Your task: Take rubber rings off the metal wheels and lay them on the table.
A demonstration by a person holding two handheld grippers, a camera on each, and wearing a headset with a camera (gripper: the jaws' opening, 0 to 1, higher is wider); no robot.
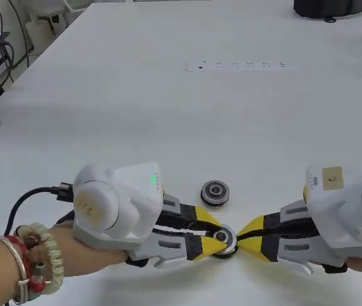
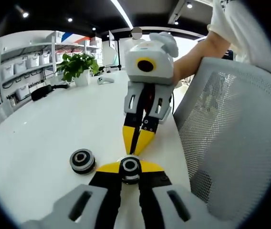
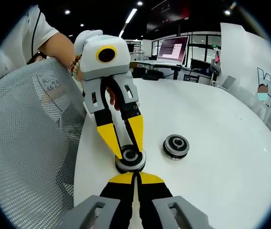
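Observation:
A metal wheel with a black rubber ring (image 1: 223,240) rests on the white table (image 1: 168,115) near its front edge. My left gripper (image 1: 214,238) is shut on this wheel (image 2: 130,169), one yellow fingertip on each side. My right gripper (image 1: 241,234) comes in from the opposite side. Its jaws are shut, with the tips against the wheel's rubber rim (image 3: 130,159). I cannot tell whether they pinch the ring. In the left gripper view the right gripper (image 2: 136,146) points down at the wheel. A second ringed wheel (image 1: 215,192) lies flat just beyond.
A white power strip (image 1: 238,65) lies further back on the table. A grey mesh chair back (image 2: 231,143) stands close behind the table's front edge. A potted plant (image 2: 78,67) sits at the far end.

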